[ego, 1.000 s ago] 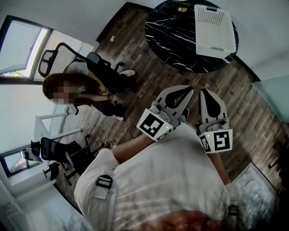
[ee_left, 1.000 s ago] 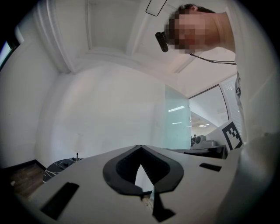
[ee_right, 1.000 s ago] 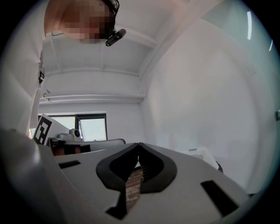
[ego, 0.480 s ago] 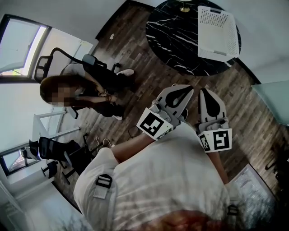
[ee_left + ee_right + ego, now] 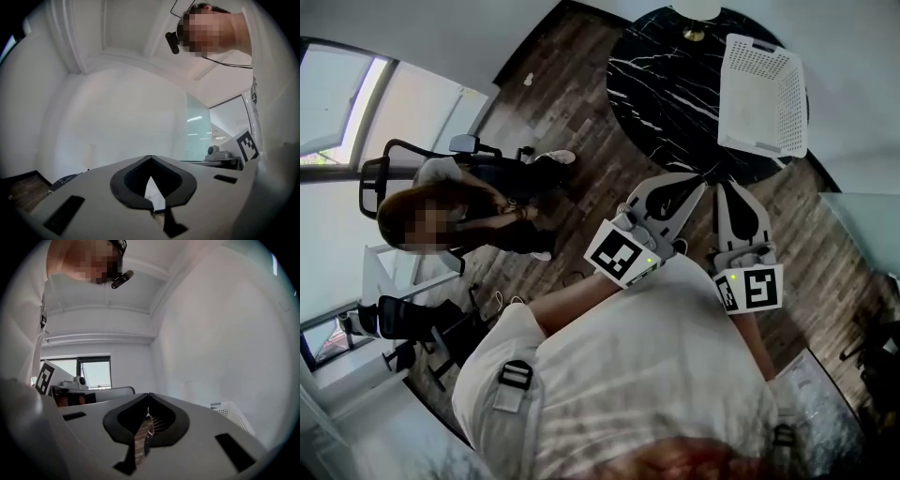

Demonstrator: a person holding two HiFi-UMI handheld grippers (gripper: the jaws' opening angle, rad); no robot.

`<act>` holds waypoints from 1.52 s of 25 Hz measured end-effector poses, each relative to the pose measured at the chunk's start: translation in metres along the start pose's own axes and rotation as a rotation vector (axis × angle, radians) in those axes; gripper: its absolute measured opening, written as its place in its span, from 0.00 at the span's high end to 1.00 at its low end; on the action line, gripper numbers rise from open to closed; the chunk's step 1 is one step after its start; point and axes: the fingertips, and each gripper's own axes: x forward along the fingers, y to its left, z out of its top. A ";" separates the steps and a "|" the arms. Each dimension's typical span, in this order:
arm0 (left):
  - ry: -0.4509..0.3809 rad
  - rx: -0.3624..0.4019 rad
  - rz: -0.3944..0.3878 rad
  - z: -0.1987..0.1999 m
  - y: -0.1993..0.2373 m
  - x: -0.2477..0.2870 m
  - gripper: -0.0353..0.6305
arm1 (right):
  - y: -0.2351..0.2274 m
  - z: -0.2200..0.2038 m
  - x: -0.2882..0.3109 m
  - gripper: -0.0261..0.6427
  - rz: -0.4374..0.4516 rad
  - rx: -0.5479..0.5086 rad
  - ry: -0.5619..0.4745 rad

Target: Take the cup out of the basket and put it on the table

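Your left gripper (image 5: pixel 697 186), right gripper (image 5: pixel 725 189): jaws pressed together, empty; cup unseen. Closed reach could shove basket (image 5: pixel 764 98) off table (image 5: pixel 661 80).

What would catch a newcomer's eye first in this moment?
The left gripper and right gripper, both shut and empty, are held close to the chest mid-picture. Beyond them a white basket sits on a round black table at top right; a person sits at the left.
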 end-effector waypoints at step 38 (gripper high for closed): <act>0.018 -0.010 -0.009 0.021 0.129 0.103 0.94 | -0.088 0.035 0.140 0.95 -0.022 -0.080 0.004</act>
